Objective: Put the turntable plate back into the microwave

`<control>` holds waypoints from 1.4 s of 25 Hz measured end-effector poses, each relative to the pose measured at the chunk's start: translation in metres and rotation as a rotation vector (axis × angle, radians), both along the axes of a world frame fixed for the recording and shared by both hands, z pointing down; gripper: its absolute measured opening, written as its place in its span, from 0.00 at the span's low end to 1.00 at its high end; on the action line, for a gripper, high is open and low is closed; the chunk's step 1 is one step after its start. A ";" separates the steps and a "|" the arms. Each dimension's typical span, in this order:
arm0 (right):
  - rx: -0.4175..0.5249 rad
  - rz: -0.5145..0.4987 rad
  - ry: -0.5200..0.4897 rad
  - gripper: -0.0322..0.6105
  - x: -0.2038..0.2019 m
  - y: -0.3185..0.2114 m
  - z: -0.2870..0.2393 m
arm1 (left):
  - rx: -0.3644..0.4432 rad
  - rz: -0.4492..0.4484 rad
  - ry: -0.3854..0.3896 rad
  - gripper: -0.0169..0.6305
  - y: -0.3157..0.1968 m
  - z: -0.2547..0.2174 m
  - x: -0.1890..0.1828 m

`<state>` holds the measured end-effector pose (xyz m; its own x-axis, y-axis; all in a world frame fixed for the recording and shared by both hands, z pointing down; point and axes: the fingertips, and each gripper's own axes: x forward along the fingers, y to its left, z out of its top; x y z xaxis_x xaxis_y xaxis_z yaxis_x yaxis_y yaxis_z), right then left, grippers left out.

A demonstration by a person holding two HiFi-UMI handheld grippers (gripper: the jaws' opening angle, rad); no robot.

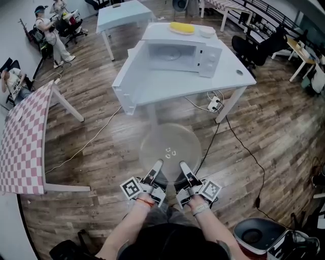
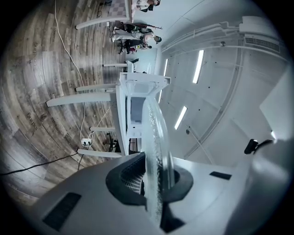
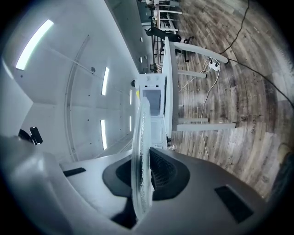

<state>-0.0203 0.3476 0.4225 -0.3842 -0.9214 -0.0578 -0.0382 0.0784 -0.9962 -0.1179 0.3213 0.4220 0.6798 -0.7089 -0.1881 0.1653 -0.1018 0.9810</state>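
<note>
A clear glass turntable plate (image 1: 170,147) hangs level above the wooden floor, held by its near rim between both grippers. My left gripper (image 1: 155,169) is shut on the plate's near-left rim, and the plate (image 2: 158,151) shows edge-on between its jaws. My right gripper (image 1: 185,170) is shut on the near-right rim, the plate (image 3: 140,160) again edge-on. The white microwave (image 1: 180,55) stands ahead on a white table (image 1: 167,86), its door (image 1: 128,76) swung open to the left and its cavity bare.
A yellow object (image 1: 182,27) and a white bowl (image 1: 206,31) lie on top of the microwave. A power strip (image 1: 214,104) and cables trail under the table. A checkered table (image 1: 23,137) stands left, another white table (image 1: 122,15) behind. People sit at far left.
</note>
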 end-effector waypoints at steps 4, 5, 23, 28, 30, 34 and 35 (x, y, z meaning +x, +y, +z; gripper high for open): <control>0.005 0.011 -0.009 0.11 0.001 -0.005 -0.001 | 0.005 0.008 -0.005 0.07 -0.007 -0.001 0.002; 0.004 0.013 -0.010 0.11 0.002 -0.007 0.000 | 0.004 0.011 -0.006 0.07 -0.008 0.000 0.002; 0.016 0.096 0.001 0.11 0.001 -0.056 0.011 | 0.006 0.085 -0.013 0.07 -0.064 0.013 0.003; 0.006 0.099 0.017 0.11 0.000 -0.066 0.012 | -0.010 0.091 0.001 0.07 -0.075 0.015 0.002; 0.004 0.097 0.020 0.11 0.001 -0.070 0.011 | -0.016 0.092 0.009 0.07 -0.079 0.014 0.004; 0.008 0.100 0.021 0.11 0.008 -0.079 0.010 | -0.013 0.091 0.008 0.07 -0.089 0.014 0.010; 0.008 0.100 0.022 0.11 0.010 -0.082 0.010 | -0.013 0.092 0.008 0.07 -0.091 0.015 0.012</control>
